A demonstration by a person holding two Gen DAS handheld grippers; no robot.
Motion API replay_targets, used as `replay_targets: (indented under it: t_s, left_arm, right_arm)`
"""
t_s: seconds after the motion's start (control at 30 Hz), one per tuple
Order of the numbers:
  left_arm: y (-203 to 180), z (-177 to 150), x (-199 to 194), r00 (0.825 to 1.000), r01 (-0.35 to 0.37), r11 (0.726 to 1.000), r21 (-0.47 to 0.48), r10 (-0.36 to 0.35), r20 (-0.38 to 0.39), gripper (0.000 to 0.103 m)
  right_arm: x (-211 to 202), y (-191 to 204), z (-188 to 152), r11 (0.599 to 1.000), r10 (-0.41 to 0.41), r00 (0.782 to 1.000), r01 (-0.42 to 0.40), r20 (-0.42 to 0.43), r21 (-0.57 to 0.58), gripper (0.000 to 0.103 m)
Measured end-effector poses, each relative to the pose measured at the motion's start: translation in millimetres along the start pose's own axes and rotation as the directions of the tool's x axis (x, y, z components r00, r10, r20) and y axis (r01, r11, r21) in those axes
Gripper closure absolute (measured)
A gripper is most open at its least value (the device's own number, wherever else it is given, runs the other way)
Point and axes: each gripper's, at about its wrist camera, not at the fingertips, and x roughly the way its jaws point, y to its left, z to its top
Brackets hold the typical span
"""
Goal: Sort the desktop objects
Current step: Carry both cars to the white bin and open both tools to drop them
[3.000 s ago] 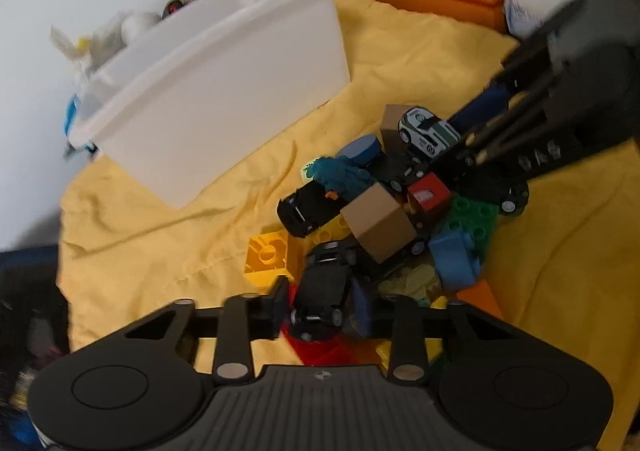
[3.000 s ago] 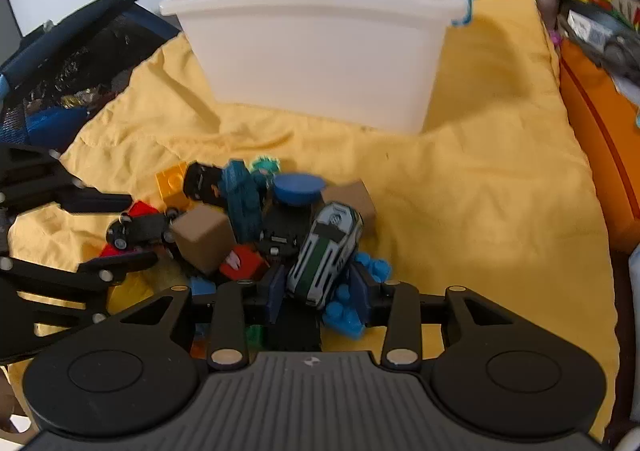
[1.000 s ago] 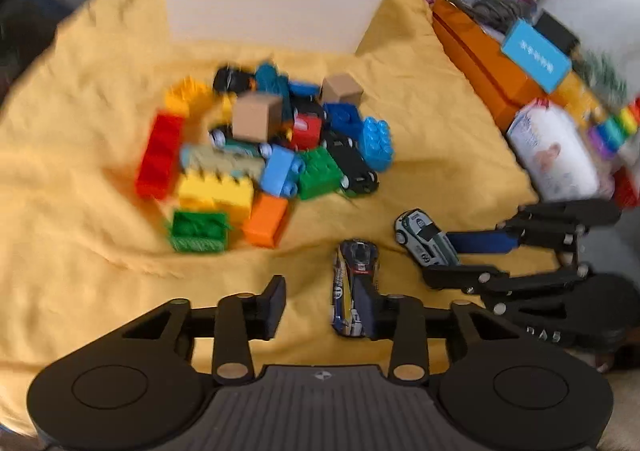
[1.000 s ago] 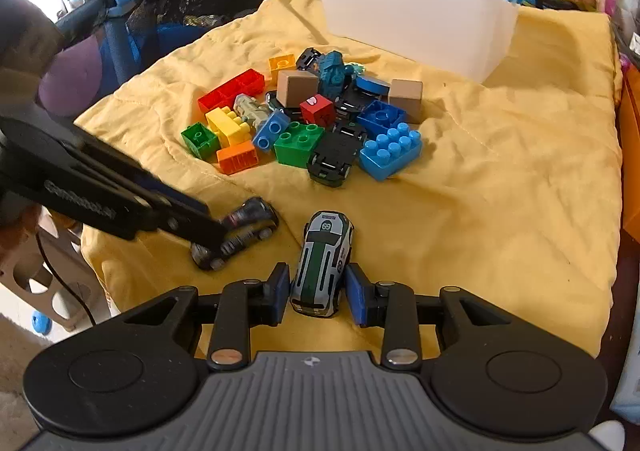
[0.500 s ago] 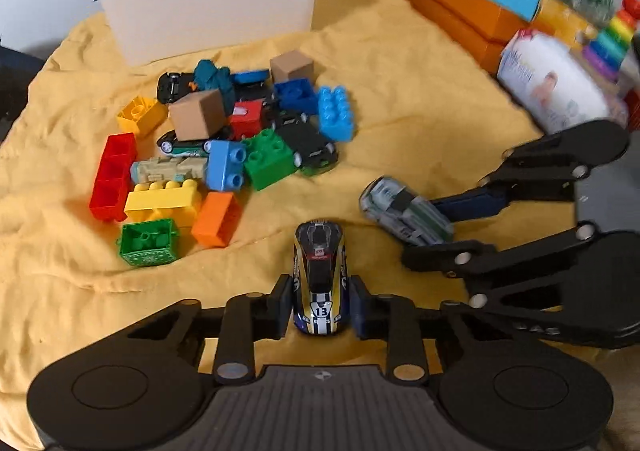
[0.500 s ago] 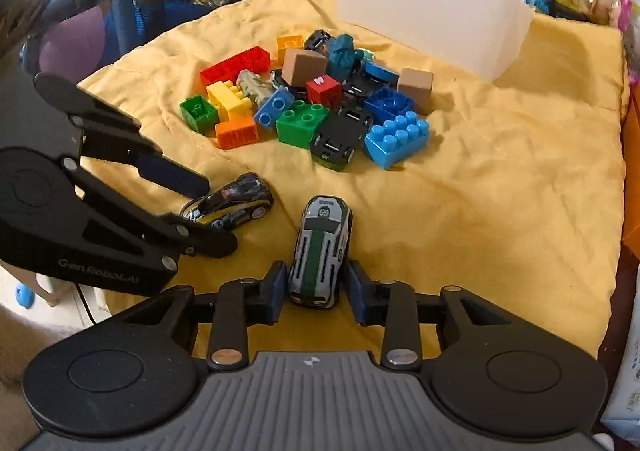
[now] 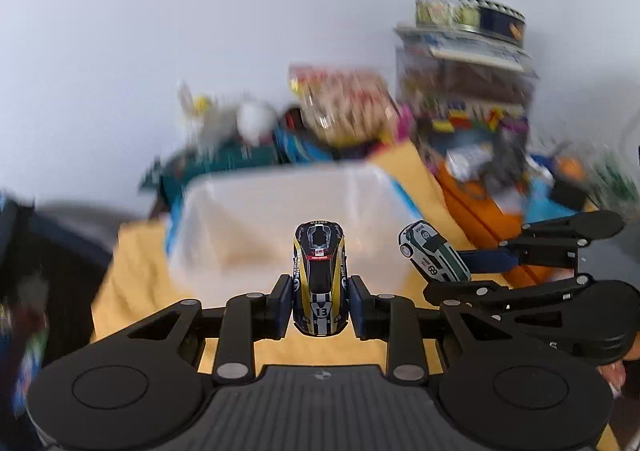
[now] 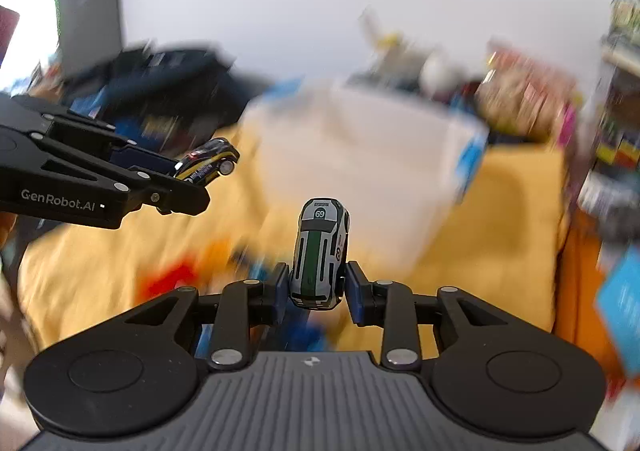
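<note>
My left gripper (image 7: pixel 320 303) is shut on a black and yellow toy car (image 7: pixel 319 275) marked 13, held off the cloth with its nose toward the white plastic bin (image 7: pixel 248 235). In the right wrist view this same car (image 8: pixel 210 161) and left gripper (image 8: pixel 188 179) hang at the left, in front of the bin (image 8: pixel 360 155). My right gripper (image 8: pixel 316 287) has a white and green toy car (image 8: pixel 320 247) marked 69 between its pads, and its jaws are closing on it. The left wrist view shows that car (image 7: pixel 434 257) at the right, beside the bin's corner.
A yellow cloth (image 8: pixel 500 211) covers the table. Blurred toy blocks (image 8: pixel 172 279) lie under the grippers. An orange box (image 7: pixel 472 211) and stacked clutter (image 7: pixel 464 91) stand at the right and back. A dark bag (image 8: pixel 160 91) sits at the left.
Both grippers have lifted their cars off the cloth and moved toward the bin. The views tilted up, so the block pile dropped out of the left wrist view.
</note>
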Motion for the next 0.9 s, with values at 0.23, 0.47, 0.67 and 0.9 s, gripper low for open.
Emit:
replay_targets:
  t_s: [0.23, 0.47, 0.67, 0.9]
  left_arm:
    - [47, 22, 96, 0.995, -0.051, 0.999, -0.001, 0.051, -0.086, 0.070]
    - [50, 12, 96, 0.997, -0.041, 0.998, 0.037, 0.043, -0.062, 0.052]
    - [45, -11, 41, 0.996, -0.089, 0.994, 0.069, 0.091, -0.018, 0.041]
    - [37, -98, 6, 0.976, 0.077, 0.992, -0.099, -0.096, -0.197, 0.040]
  right_arm:
    - [72, -33, 73, 0.987, -0.136, 0.990, 0.131, 0.043, 0.090, 0.070]
    - [122, -49, 73, 0.970, -0.184, 0.981, 0.191, -0.060, 0.150, 0.061]
    - [86, -33, 72, 0.979, -0.170, 0.985, 0.165, 0.033, 0.123, 0.058]
    - [41, 1, 23, 0.996, -0.067, 0.998, 0.066, 0.022, 0.055, 0.043]
